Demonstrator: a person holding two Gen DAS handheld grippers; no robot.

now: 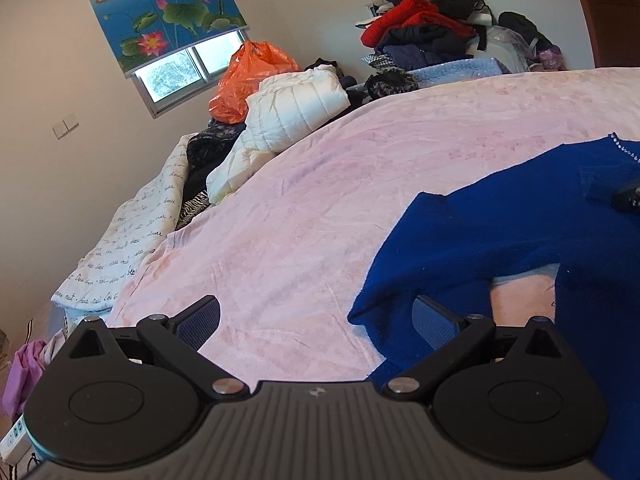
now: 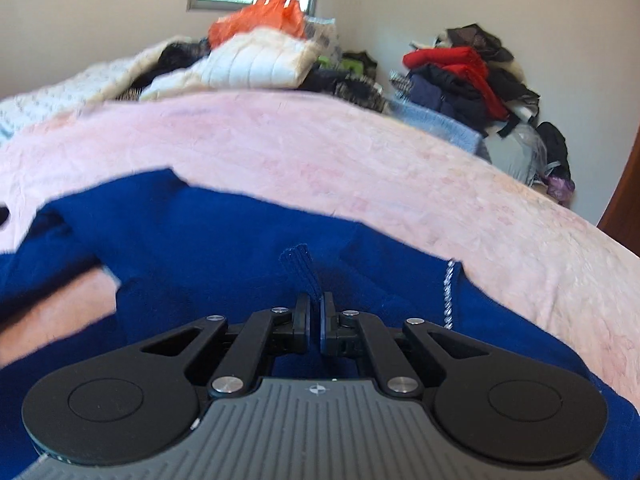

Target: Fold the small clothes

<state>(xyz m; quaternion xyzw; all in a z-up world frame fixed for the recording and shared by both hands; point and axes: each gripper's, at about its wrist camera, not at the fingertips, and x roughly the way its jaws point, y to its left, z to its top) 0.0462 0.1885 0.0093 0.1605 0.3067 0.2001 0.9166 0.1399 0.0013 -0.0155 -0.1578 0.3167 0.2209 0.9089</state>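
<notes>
Blue knitwear, a small sweater (image 1: pixel 500 232), lies spread on the pink blanket (image 1: pixel 304 208) of the bed, filling the 3 to 5 o'clock part of the left wrist view and the lower middle of the right wrist view. A line of small sparkling stones (image 2: pixel 448 292) runs along its edge at 3 o'clock of the right tool. The left tool (image 1: pixel 316 322) is spread wide, with bare blanket between its two pads; its right-hand pad (image 1: pixel 434 320) sits at the sweater's nearest edge, gripping nothing. The right tool (image 2: pixel 315 314) is nearly closed, its pads pinching a raised ribbed fold (image 2: pixel 298 268) of the sweater that stands up at 12 o'clock from the tips. Beyond the blanket, at 11 o'clock, lie a white quilted jacket (image 1: pixel 296 116) and an orange plastic bag (image 1: pixel 252 76); at 1 o'clock a heap of dark and red clothes (image 1: pixel 432 28) rests against the wall.
</notes>
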